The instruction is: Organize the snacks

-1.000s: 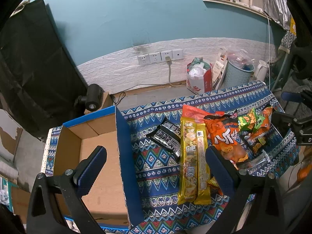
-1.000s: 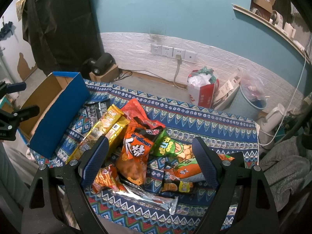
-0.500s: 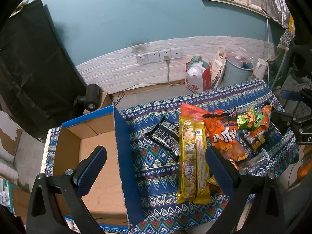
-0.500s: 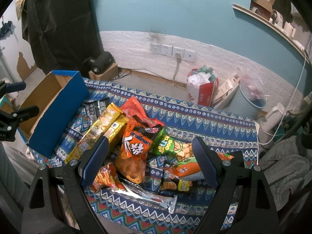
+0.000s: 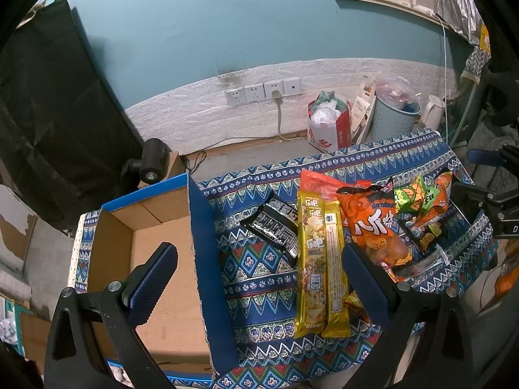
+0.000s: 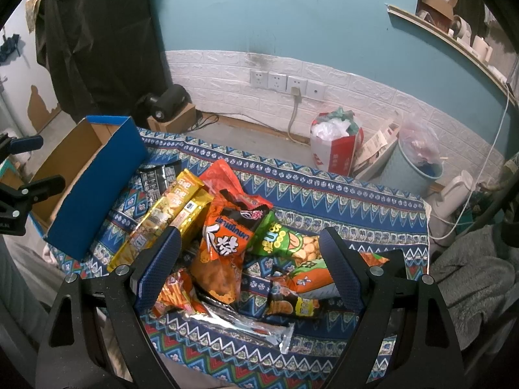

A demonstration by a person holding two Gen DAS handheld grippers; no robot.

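An open blue cardboard box (image 5: pixel 207 253) (image 6: pixel 94 184) stands at the left end of the patterned tablecloth (image 5: pixel 259 278) (image 6: pixel 340 201), its brown inside bare. Right of it lie a black packet (image 5: pixel 275 227) (image 6: pixel 155 175), two long gold packets (image 5: pixel 321 265) (image 6: pixel 165 214), an orange chip bag (image 5: pixel 376 230) (image 6: pixel 223 246), a green bag (image 5: pixel 412 194) (image 6: pixel 285 240) and smaller snacks in a pile. My left gripper (image 5: pixel 259 259) hangs open above the box's right wall. Over the pile my right gripper (image 6: pixel 249 249) is open, holding nothing.
A clear wrapper (image 6: pixel 246 324) lies at the cloth's near edge. Behind the table on the floor stand a red paper bag (image 6: pixel 334 149), a grey bin (image 6: pixel 412 165), a white kettle (image 6: pixel 454 191) and a black lamp (image 6: pixel 165 103). A grey blanket (image 6: pixel 473 278) lies at right.
Both views have shifted very slightly; the right gripper has eased a little lower toward the pile. Nothing was taken hold of and the snacks lie as before.
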